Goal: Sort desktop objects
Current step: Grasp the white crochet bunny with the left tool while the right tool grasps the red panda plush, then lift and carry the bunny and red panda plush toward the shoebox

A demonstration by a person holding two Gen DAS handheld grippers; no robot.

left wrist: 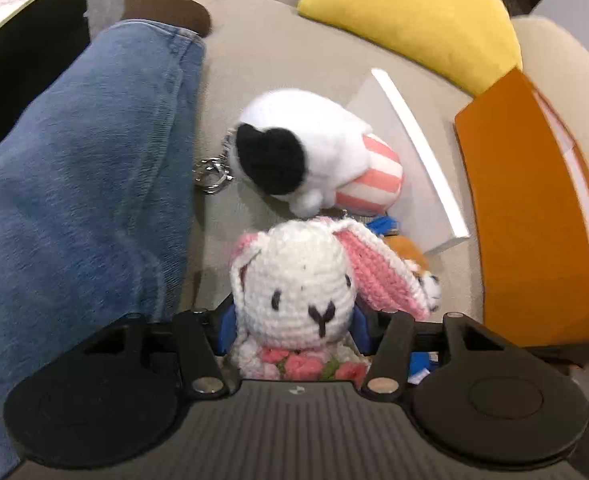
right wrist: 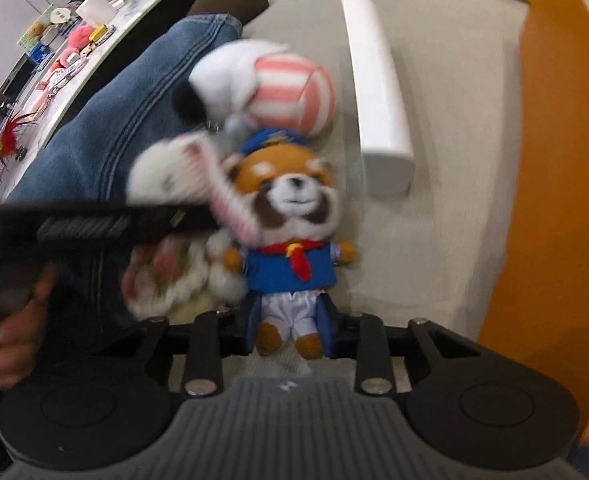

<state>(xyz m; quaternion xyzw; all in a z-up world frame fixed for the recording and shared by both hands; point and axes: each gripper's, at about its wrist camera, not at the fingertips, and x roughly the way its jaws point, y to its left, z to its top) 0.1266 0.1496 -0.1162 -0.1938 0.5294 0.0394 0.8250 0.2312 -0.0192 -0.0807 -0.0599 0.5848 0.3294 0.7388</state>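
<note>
Left gripper (left wrist: 294,336) is clamping a white crocheted bunny (left wrist: 294,280), pink-eared. Right gripper (right wrist: 290,334) is closing on a blue-uniformed red panda plush (right wrist: 290,236), seemingly gripping its legs, mid-sofa cushion (right wrist: 446,120).

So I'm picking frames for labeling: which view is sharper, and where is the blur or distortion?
Left wrist view: mostly sharp, the crochet bunny crisp, only the black-and-white plush slightly soft; fisheye bends the orange box. Right wrist view: motion-smeared on the bunny and striped plush; the red panda doll is softly readable.
</note>
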